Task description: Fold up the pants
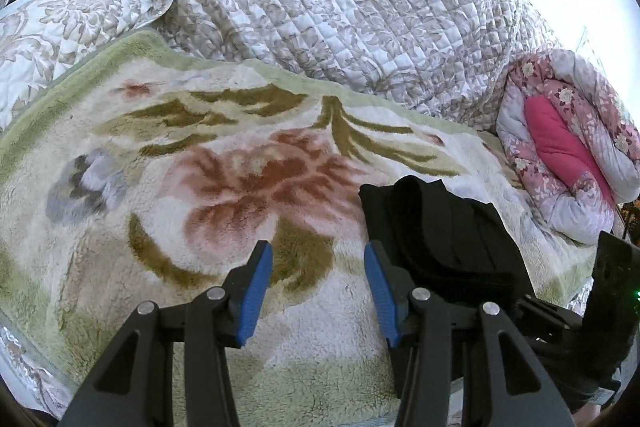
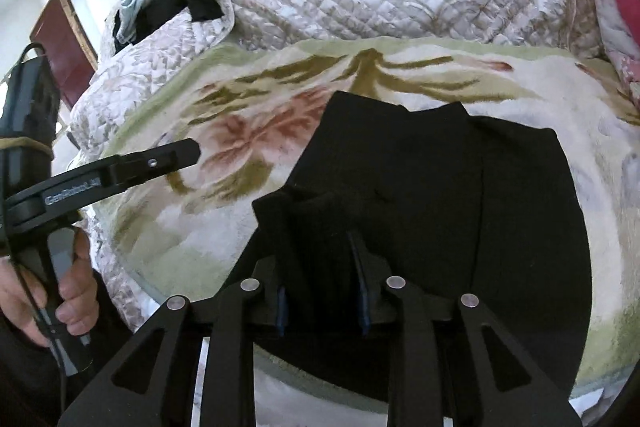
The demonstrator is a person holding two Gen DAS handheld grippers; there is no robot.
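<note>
Black pants (image 2: 440,187) on floral blanket (image 1: 200,187), right gripper (image 2: 320,267) jaws part-closed around a raised fold (grip unclear), left gripper (image 1: 318,291) wide open, empty, just beside them.

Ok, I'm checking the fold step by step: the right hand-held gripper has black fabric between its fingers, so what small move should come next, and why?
Probably carry the right hand-held gripper forward and lay its raised fold onto the black pants. The fabric stands bunched between its fingers, while the rest lies flat on the flowered blanket. The left hand-held gripper is open and empty beside them.
</note>
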